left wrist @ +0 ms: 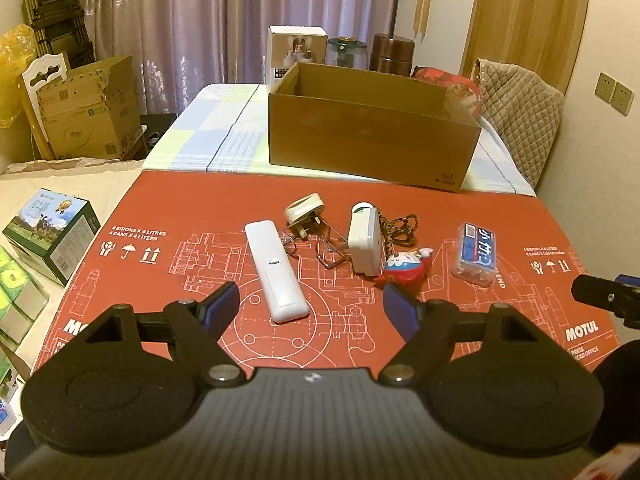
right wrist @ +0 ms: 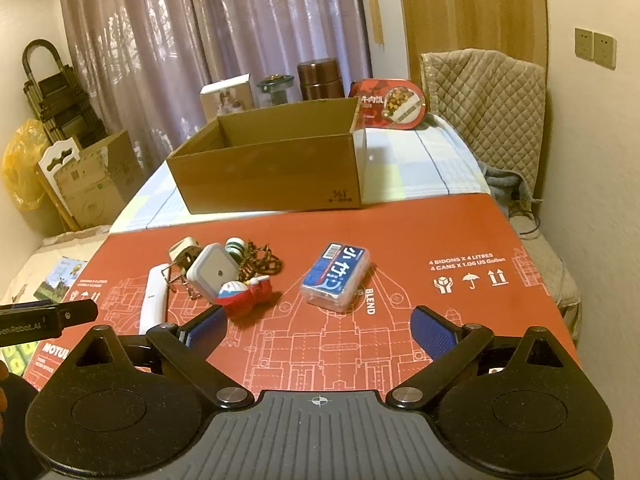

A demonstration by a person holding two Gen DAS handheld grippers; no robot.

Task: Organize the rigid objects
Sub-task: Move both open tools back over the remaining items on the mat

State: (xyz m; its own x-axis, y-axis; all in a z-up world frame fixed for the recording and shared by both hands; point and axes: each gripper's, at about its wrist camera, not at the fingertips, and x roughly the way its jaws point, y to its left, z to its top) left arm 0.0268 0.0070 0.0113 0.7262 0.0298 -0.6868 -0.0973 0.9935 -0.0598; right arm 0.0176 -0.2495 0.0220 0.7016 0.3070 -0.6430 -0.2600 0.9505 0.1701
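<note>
Lengthwise, remote point(left wrist: 277, 271) toward box point(left wrist: 372, 140).

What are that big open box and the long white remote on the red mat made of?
The open box looks like plain brown cardboard: matte, with folded edges and a printed mark. The white remote looks like smooth, slightly glossy plastic with a moulded battery cover.
</note>
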